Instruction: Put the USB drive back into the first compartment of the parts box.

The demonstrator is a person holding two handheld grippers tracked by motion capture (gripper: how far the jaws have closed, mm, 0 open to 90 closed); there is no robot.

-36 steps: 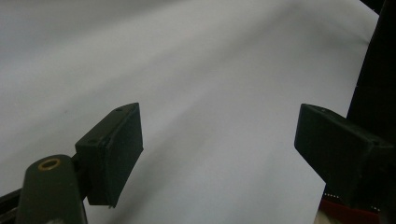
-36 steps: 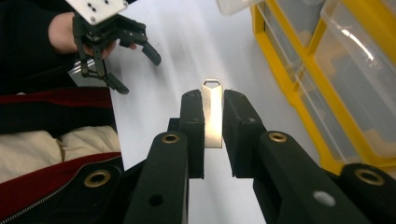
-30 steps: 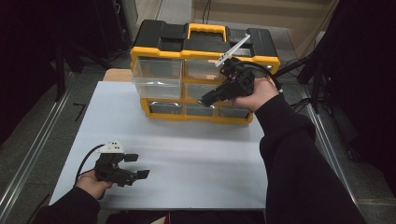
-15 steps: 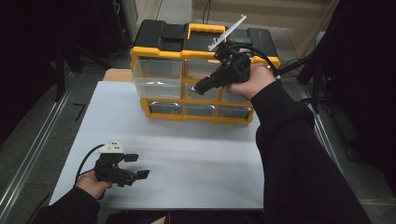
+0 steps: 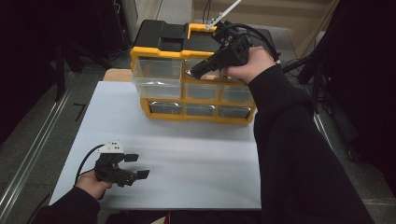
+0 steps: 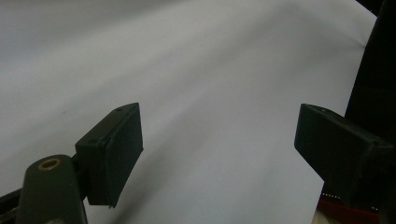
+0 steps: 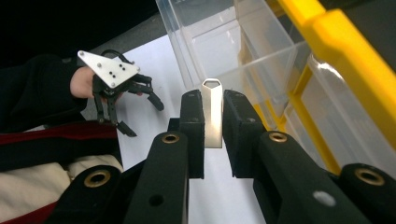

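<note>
White worktop (image 5: pixel 187 154) w/ dark surroundings, bare across the middle.

Nearest the person: left claw (image 5: pixel 135 166) low at the front-left corner of the worktop, resting on or just over it, can't tell which. Jaws stand wide apart in the left gripper view, nothing betw. them (image 6: pixel 219 144), just white surface ahead. It's idle, well apart from the work.

Farther back: yellow-and-black drawer organizer (image 5: pixel 159 56) at the rear edge of the worktop, clear plastic drawers in rows, black lid w/ yellow handle on top.

Right claw (image 5: pixel 192 72) is up at the organizer's upper row, held by the right hand (image 5: pixel 252 63), tip just in front of the clear upper drawer (image 5: pixel 156 77). In the right gripper view the jaws are closed narrow on a small flat metal piece (image 7: pixel 213 112); it looks like a metal USB stick, loop end pointing away, upright betw. the pads. Clear drawer (image 7: pixel 219 42) sits right ahead, seemingly pulled open, empty as far as it shows.

Progress, as I read it: pickup done, carry to the organizer done or nearly so. Left: get the stick over the open drawer, release it in, prob. push the drawer shut. Can't tell whether the stick is already over the drawer's opening or just short of its rim. Roughly two-thirds through.
</note>
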